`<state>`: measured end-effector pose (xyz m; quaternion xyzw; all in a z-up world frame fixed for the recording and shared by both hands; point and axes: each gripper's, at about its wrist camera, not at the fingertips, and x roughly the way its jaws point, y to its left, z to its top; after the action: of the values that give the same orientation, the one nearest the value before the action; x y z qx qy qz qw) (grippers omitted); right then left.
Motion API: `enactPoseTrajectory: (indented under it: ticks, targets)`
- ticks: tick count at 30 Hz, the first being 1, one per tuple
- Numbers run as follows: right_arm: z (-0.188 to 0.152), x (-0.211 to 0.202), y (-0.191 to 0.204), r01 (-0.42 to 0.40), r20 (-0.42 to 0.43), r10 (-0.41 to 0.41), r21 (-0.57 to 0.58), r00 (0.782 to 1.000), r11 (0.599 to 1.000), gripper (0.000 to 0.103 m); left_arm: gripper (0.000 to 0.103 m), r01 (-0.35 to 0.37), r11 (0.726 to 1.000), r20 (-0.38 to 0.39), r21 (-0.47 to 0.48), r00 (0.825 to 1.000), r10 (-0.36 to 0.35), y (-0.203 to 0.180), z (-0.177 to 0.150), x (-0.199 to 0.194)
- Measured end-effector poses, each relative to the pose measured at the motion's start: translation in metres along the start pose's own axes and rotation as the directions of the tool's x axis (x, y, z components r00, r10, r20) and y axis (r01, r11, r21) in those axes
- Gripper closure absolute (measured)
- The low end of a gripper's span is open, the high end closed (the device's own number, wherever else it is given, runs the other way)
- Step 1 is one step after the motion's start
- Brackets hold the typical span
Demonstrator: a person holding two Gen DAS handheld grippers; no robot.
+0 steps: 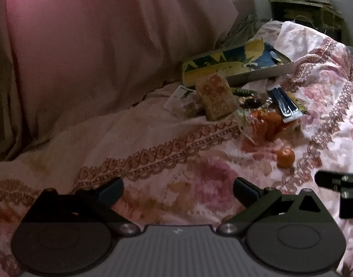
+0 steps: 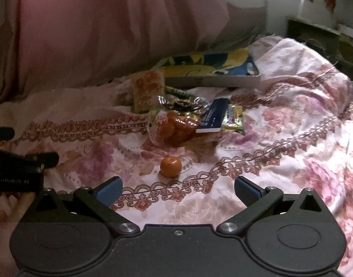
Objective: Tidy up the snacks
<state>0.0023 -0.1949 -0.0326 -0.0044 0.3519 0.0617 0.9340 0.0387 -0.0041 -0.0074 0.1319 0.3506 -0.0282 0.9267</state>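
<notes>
Two grippers are hanging wide open over the flowery bed (image 2: 280,120), holding nothing: the left gripper (image 1: 177,190) and the right gripper (image 2: 178,190). One small orange (image 2: 170,166) is sitting alone just ahead of the right gripper. Beyond it, snack packets (image 2: 176,117) are lying piled beside a yellow-and-blue box (image 2: 211,69). Writing is too blurry to read.

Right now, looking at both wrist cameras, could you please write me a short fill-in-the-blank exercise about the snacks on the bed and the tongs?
1. The loose tangerine lies alone on the floral ____, apart from the snack pile.
2. Both the left tongs and the right tongs are ____, holding nothing.
3. The flat blue and yellow box lies ____ the snack pile, near the pink curtain.
4. The clear bag in the pile holds ____ fruit.

Missing words: bedsheet; open; behind; orange
</notes>
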Motion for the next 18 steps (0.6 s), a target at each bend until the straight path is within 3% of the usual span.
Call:
enactPoseTrajectory:
  ticks: [11, 18]
  targets:
    - [0.030, 0.034, -0.019, -0.112, -0.019, 0.112, -0.001, 0.993, 0.994, 0.000, 0.000, 0.056, 0.998, 0.014, 0.014, 0.998, -0.056, -0.011, 0.033, 0.046]
    - [0.043, 0.052, -0.029, -0.094, 0.023, 0.096, -0.075, 0.995, 0.993, 0.000, 0.000, 0.126, 0.991, 0.033, 0.051, 0.991, -0.128, -0.023, 0.051, 0.076]
